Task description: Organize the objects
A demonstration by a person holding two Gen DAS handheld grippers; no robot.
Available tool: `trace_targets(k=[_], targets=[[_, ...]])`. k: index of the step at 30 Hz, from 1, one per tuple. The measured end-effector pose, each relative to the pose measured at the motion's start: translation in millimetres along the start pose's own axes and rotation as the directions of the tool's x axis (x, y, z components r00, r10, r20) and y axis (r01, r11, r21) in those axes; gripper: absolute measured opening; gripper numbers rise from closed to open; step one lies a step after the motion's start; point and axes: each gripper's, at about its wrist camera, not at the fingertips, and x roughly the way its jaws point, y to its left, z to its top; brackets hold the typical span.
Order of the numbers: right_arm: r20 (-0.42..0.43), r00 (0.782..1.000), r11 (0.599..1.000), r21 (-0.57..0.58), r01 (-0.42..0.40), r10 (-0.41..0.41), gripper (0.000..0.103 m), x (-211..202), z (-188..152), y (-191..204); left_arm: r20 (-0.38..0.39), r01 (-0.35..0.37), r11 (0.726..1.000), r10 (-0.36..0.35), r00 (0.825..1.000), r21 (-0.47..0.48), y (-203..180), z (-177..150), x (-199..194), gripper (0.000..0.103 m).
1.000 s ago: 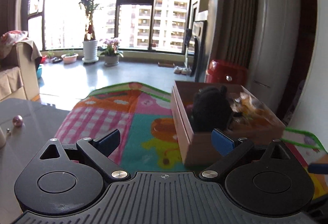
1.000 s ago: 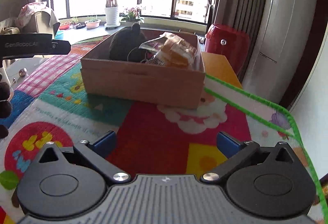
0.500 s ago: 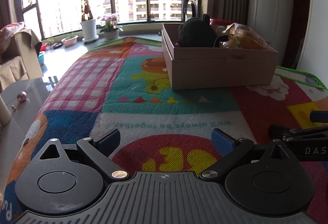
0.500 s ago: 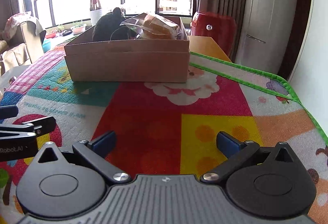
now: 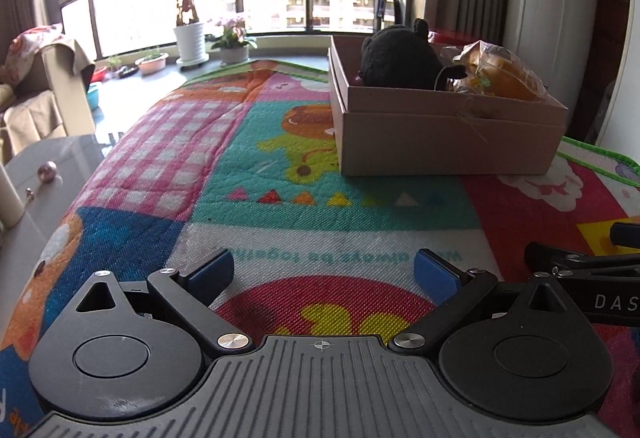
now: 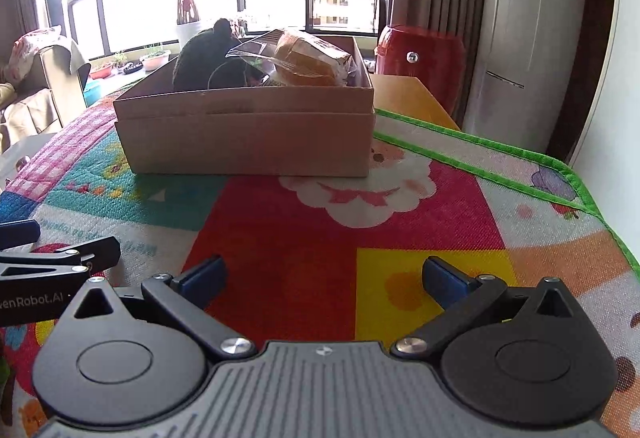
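The right view is catching a red round container (image 6: 420, 51) far right, which the left view is barely showing. Left tongs (image 5: 324, 272) and right tongs (image 6: 326, 276) are hovering low, spread and empty, near the colourful quilted play mat (image 5: 224, 141); the brown cardboard box (image 6: 248, 133), holding a black plush toy (image 5: 394, 55) and wrapped bread (image 6: 308, 63), is sitting farther back.

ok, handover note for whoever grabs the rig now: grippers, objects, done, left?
Left gripper: open, empty, low over the play mat.
Right gripper: open, empty, beside the left one.
Cardboard box sits on the mat ahead, holding a black plush toy and a wrapped bread packet.
Done: both items boxed.
Left: no loose items visible on the mat; likely finished, check outside view.
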Motion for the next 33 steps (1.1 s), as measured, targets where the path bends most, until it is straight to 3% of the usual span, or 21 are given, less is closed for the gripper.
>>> trace_targets(k=[33], targets=[[0.006, 1.0, 1.0, 0.005, -0.004, 0.004, 0.103, 0.7, -0.2, -0.9, -0.002, 0.001, 1.0, -0.001, 1.0, -0.001, 0.6, 0.3, -0.3, 0.101]])
